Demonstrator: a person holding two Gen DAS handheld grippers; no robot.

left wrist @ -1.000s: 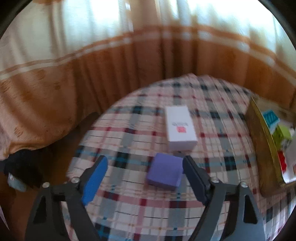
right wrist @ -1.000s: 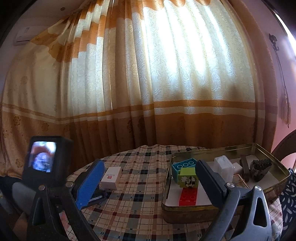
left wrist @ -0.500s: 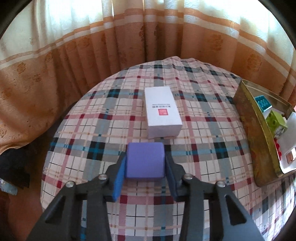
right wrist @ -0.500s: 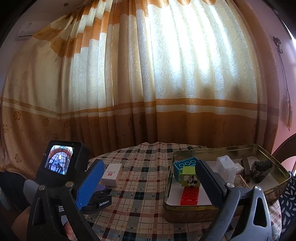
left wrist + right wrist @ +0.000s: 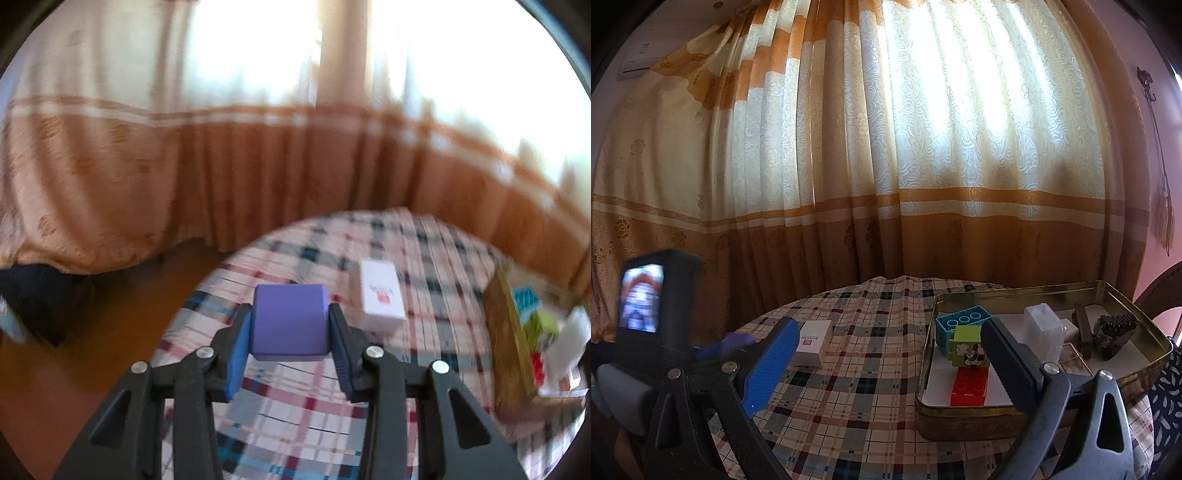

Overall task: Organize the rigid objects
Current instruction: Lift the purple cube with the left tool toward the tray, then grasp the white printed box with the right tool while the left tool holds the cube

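The left gripper [image 5: 290, 328] is clamped on the purple block [image 5: 290, 321], above the bench [image 5: 295, 435], probably to carry it to the tin tray [image 5: 1008, 417]. The right gripper [image 5: 886, 354] hangs with jaws apart, holding nothing. The left view is blurred, so the tray's contents there are unclear.

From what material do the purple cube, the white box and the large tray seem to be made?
Purple cube, clamped in the left gripper: probably foam or matte plastic, since its faces are even and without shine. White box: likely cardboard, a matte carton with sharp edges and a red printed mark. Tray: metal tin, with a golden reflective wall, a rolled rim and dull worn patches.
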